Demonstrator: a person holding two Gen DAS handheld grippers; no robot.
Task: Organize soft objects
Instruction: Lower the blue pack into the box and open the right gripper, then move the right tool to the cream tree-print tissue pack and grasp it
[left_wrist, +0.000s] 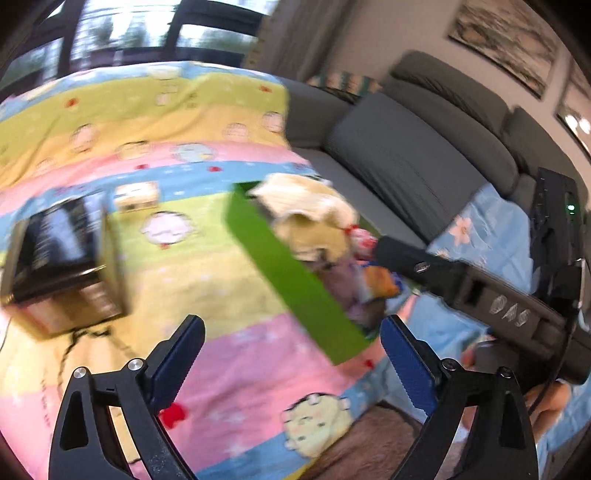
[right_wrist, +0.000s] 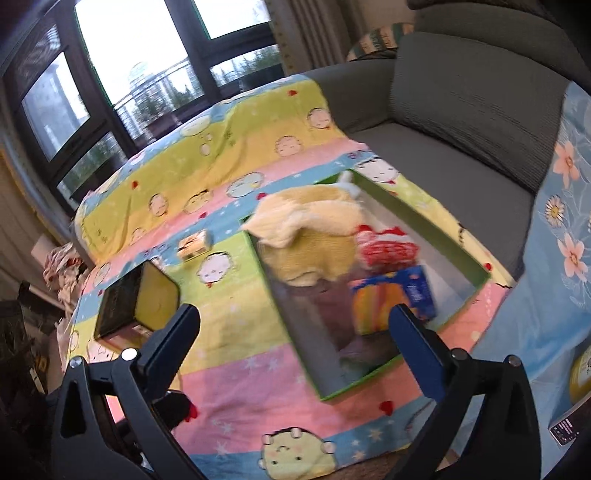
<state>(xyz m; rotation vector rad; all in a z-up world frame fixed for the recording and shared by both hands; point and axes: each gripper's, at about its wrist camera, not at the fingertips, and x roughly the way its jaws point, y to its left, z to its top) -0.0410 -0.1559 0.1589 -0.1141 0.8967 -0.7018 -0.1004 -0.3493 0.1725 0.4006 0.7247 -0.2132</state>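
**Green box nearly full, both claws off it**

On the cartoon-print blanket (right_wrist: 236, 325) sat the green box (right_wrist: 476, 284), with the soft stuff already inside: one cream plush towel (right_wrist: 306, 218) heaped on top, one red-and-white knit piece (right_wrist: 388, 251), one rainbow-striped item (right_wrist: 373, 306) with a blue label, and something purplish (right_wrist: 332, 306) lower down that was too blurred to name. So four soft things, as far as I could count.

Both claws were spread wide with nothing between the fingers. Left claw (left_wrist: 291, 350) hovered near the box's front wall, right claw (right_wrist: 295, 339) just short of its near corner.

My worry: that towel was piled above the rim and hanging over the far-left edge, so a bump from either claw could drag it back out.

Other stuff: one black-and-gold box (right_wrist: 136, 302) well to the left, one small carton (right_wrist: 194, 245) behind it, one grey sofa (right_wrist: 461, 103).
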